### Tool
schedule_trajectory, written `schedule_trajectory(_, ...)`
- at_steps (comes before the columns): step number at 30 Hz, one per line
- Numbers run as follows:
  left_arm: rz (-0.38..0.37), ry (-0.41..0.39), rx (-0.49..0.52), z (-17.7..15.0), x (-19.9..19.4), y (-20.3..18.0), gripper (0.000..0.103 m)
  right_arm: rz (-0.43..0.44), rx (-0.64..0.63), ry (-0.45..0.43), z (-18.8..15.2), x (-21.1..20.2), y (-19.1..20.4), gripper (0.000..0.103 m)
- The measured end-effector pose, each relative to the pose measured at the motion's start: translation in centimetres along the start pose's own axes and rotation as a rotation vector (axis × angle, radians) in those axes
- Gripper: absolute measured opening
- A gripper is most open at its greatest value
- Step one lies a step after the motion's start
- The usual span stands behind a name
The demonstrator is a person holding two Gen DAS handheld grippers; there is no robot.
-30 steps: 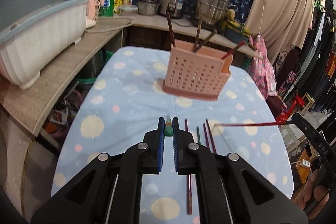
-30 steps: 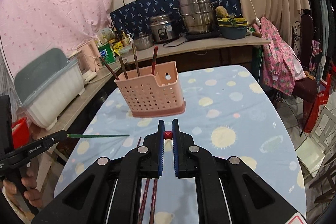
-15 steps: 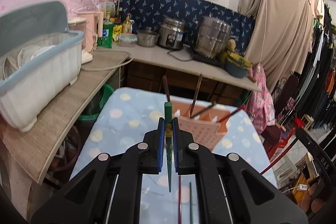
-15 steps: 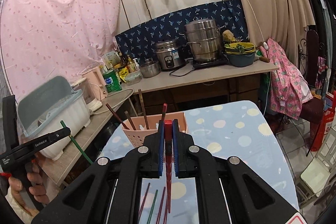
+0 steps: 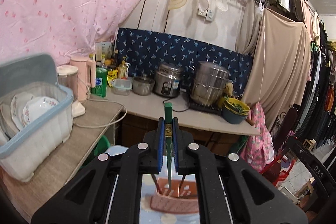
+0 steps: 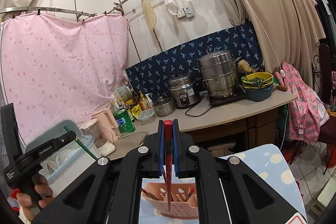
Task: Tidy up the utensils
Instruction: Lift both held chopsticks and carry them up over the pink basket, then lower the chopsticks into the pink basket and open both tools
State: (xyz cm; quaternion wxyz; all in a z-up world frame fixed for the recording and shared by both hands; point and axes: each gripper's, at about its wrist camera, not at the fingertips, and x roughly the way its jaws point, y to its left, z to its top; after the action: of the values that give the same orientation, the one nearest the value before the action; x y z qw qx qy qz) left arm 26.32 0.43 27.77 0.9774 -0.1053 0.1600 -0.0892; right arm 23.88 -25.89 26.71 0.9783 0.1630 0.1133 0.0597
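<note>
My left gripper (image 5: 168, 129) is shut on a green chopstick (image 5: 168, 140) held upright, tip pointing down over the pink perforated utensil basket (image 5: 174, 201). My right gripper (image 6: 168, 131) is shut on a red chopstick (image 6: 168, 161), also upright, its tip down above the same basket (image 6: 174, 203). The basket holds several dark chopsticks and stands on the blue spotted tablecloth (image 6: 264, 165). The left gripper with its green chopstick also shows at the left of the right wrist view (image 6: 69, 136).
A counter (image 5: 147, 108) behind carries a rice cooker (image 5: 169, 82), a steel steamer pot (image 5: 210, 83), bottles and a kettle. A white dish bin (image 5: 35, 119) with plates stands at the left. Clothes hang at the right.
Both grippers have risen and tilted up, so each chopstick now hangs vertically over the basket. The basket has dropped low in both views and the loose chopsticks on the table are out of view.
</note>
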Motion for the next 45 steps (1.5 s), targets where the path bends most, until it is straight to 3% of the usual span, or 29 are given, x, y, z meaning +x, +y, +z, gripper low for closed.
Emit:
schedule_trajectory(4,0.002,0.01,0.004,0.4,2.5,-0.5,0.007,-0.016,0.001,0.01,0.3,2.9,-0.1,0.007)
schedule_trajectory(12,0.013,0.111,0.023,-3.4,7.0,-0.6,0.007,-0.069,-0.016,0.108,-2.8,7.8,-1.6,0.007)
schedule_trajectory(21,0.044,0.182,0.007,-5.6,9.5,0.7,0.008,-0.091,-0.016,0.184,-5.5,9.8,-2.9,0.007)
schedule_trajectory(23,0.054,0.187,0.004,-5.8,9.6,1.0,0.011,-0.089,-0.011,0.179,-5.7,9.6,-3.1,0.011)
schedule_trajectory(26,0.073,0.185,-0.006,-5.9,9.2,1.4,0.029,-0.089,-0.01,0.171,-5.6,9.0,-3.0,0.014)
schedule_trajectory(30,0.083,0.179,0.003,-6.2,8.2,1.5,0.034,-0.084,-0.017,0.164,-5.7,7.8,-2.8,0.015)
schedule_trajectory(45,0.104,0.171,0.066,-8.4,2.7,0.8,0.035,-0.058,-0.049,0.178,-8.5,1.6,-1.1,0.022)
